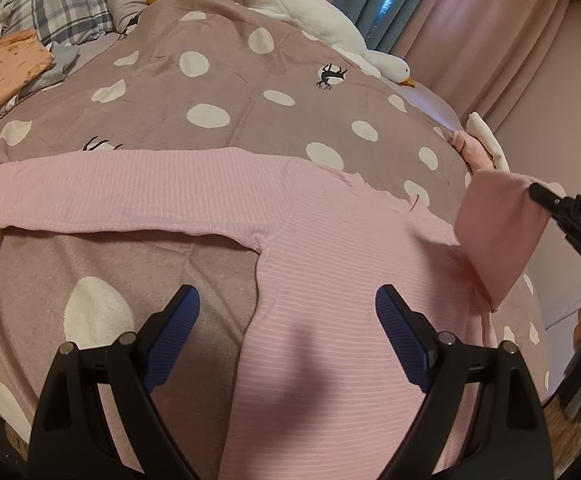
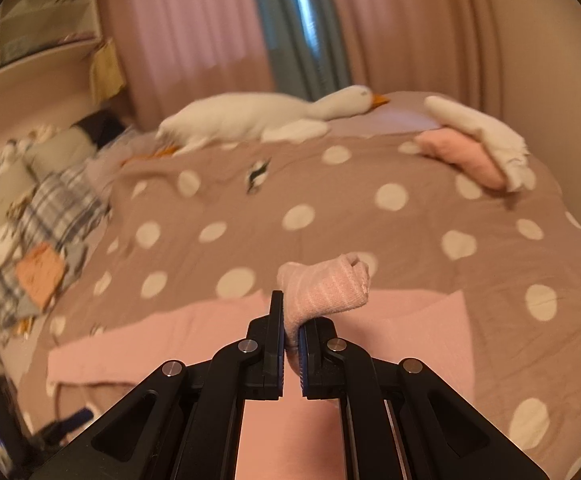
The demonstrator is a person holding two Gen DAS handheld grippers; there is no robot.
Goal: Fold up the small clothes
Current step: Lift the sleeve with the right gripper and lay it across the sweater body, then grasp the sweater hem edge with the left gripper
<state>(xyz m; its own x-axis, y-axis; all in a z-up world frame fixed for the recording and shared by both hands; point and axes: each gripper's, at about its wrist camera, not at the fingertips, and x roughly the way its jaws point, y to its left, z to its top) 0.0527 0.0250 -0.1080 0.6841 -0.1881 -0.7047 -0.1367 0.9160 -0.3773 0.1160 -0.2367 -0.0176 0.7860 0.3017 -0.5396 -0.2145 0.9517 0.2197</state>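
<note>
Pink ribbed top [image 1: 330, 320] lies flat on a bed, spread over a mauve-brown duvet [image 1: 218, 80] dotted with white spots. One long sleeve [image 1: 110, 196] stretches straight out to the left in the left wrist view. The other sleeve [image 1: 494, 232] is lifted off the duvet at the right, its cuff pinched and its cloth hanging in a slack fold.

The right hand-held gripper [image 2: 292, 336] is clamped on that cuff, with a bunched end of pink fabric poking out beyond the closed fingers. The left hand-held gripper [image 1: 288, 328] hovers above the body of the top with its blue-padded fingers wide apart, holding nothing and touching nothing.

Judging from this, the sleeve is likely being carried across the body for a fold. The grip is on a small bunch of cloth, so the cuff could slip free mid-carry. Nothing pins the body down, so pulling the sleeve could drag or wrinkle the whole top and leave a crooked fold.

Counted: one pink top with two sleeves, and two hand-held grippers. One white plush goose [image 1: 330, 20] lies along the far edge of the bed. Near the right edge sit two folded items, one pink [image 2: 462, 156] and one white [image 2: 482, 132], touching each other. At the far left lies one folded orange printed garment [image 1: 10, 64] on a grey one, beside a plaid cloth [image 1: 62, 4]. Pink curtains [image 2: 190, 20] hang behind the bed.
</note>
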